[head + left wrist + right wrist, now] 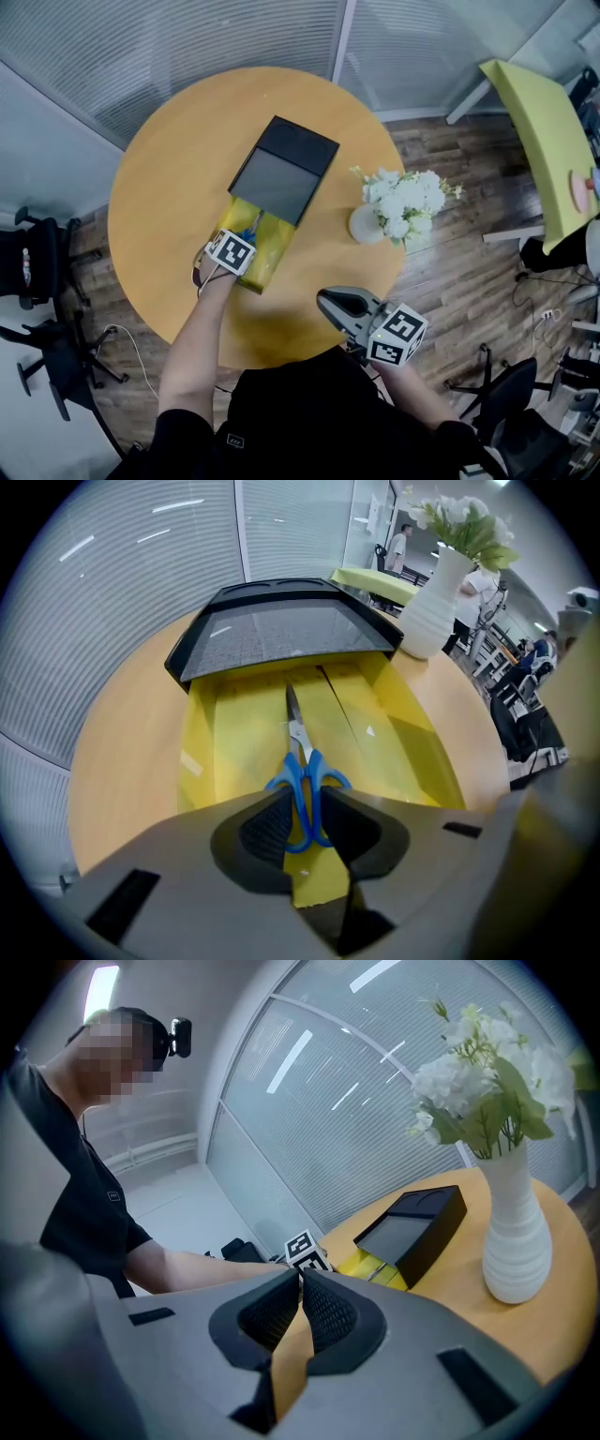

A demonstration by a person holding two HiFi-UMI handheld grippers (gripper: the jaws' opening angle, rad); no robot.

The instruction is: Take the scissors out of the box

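Observation:
Blue-handled scissors (302,761) lie lengthwise in the open yellow box (234,752), blades pointing toward the black sleeve (281,635) that covers the box's far end. My left gripper (305,822) points steeply down into the box, and its pads press on both sides of the blue handles. In the head view the left gripper (246,236) sits over the near end of the yellow box (274,246), with a bit of the scissors (251,228) showing. My right gripper (323,298) hovers off the table's near edge, shut and holding nothing, also seen as the right gripper (301,1279).
A white vase of white flowers (367,225) stands on the round wooden table (159,206) to the right of the box. Office chairs (42,281) stand on the floor at the left, and a yellow-green table (548,141) at the far right.

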